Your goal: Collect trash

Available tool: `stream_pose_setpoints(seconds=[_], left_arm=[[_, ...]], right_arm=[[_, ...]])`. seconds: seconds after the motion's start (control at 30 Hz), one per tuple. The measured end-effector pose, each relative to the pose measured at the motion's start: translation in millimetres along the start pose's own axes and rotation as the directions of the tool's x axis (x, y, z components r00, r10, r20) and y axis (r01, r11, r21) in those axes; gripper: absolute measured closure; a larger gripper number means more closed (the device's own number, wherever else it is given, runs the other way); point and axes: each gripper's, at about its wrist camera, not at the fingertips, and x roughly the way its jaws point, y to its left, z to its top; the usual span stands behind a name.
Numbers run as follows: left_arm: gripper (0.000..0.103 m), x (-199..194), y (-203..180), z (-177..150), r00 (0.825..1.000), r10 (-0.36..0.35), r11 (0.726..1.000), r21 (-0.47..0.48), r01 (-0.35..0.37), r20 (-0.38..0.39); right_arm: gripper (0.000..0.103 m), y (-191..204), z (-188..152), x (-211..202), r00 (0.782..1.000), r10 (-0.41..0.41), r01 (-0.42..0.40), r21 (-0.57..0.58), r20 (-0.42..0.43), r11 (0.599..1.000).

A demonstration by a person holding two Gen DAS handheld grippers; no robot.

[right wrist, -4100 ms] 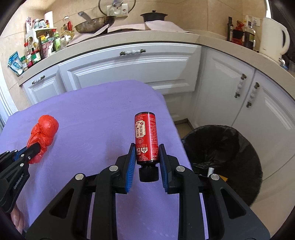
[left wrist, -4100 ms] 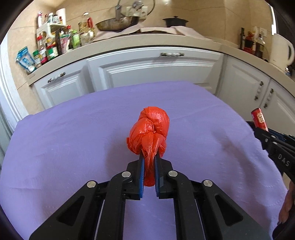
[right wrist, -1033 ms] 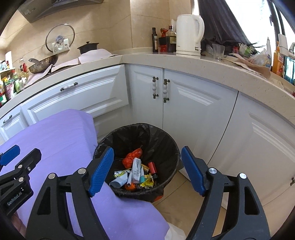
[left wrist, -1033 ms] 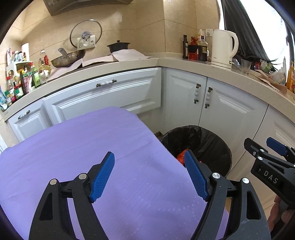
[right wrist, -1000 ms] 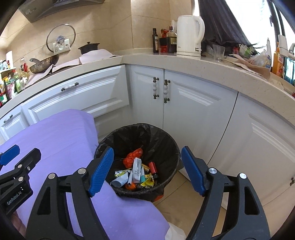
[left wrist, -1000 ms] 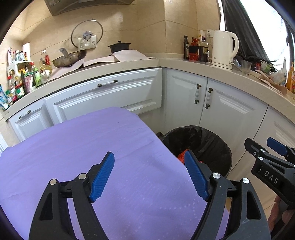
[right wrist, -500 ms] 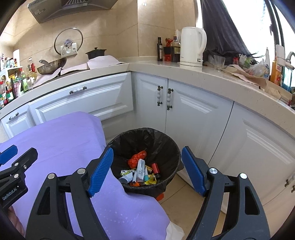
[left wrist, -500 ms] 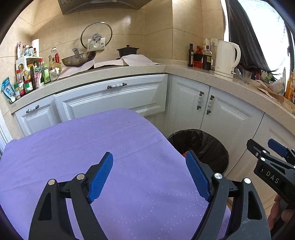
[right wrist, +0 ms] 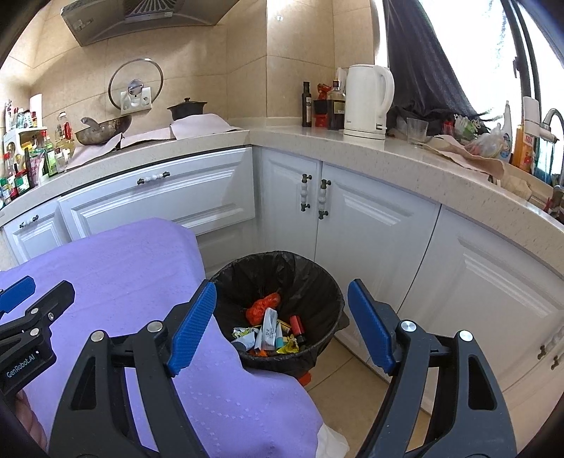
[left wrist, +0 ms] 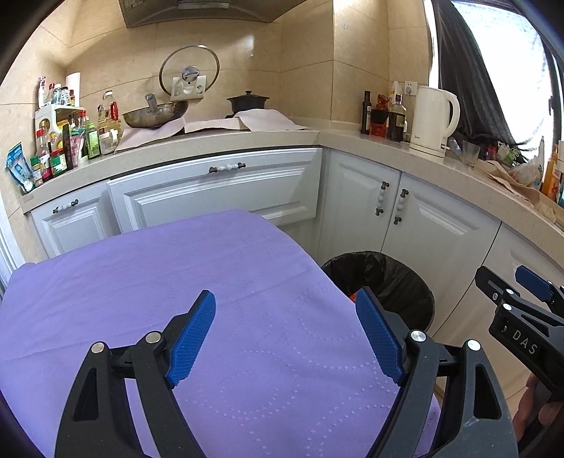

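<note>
A kitchen with beige tiled walls (left wrist: 306, 53) and a speckled stone counter (right wrist: 405, 165) that turns a corner above white cabinets (right wrist: 366, 225) with dark-tipped handles. A range hood (right wrist: 141, 17) hangs over the stove. Bright daylight comes through the window (right wrist: 493, 38), half covered by a dark curtain (right wrist: 419, 60). The floor (right wrist: 356, 394) is tan tile.

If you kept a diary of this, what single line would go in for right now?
left gripper: open, nothing held | right gripper: open, nothing held | red bag and red can: in bin | purple cloth: no trash visible
</note>
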Motion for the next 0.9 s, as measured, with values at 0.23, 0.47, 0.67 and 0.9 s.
stream_pose_setpoints(seconds=[0.23, 0.47, 0.67, 0.9], left_arm=[[0.024, -0.9, 0.2, 0.5, 1.0, -0.002, 1.0, 0.003, 0.002, -0.001], [0.024, -0.8, -2.0, 0.3, 1.0, -0.005, 1.0, 0.008, 0.005, -0.006], [0.024, 0.8, -3.2, 0.4, 1.0, -0.008, 1.0, 0.008, 0.008, -0.008], [0.024, 2.9, -4.9, 0.6, 1.0, -0.008, 1.0, 0.009, 0.008, -0.011]], right_arm=[[0.027, -0.6, -0.4, 0.2, 1.0, -0.002, 0.002, -0.001, -0.001, 1.0], [0.027, -1.8, 0.1, 0.3, 1.0, -0.002, 0.002, 0.0, -0.002, 1.0], [0.027, -1.7, 0.2, 0.4, 1.0, -0.002, 0.002, 0.0, -0.003, 1.0], [0.027, -2.5, 0.4, 1.1, 1.0, -0.002, 0.002, 0.0, -0.004, 1.0]])
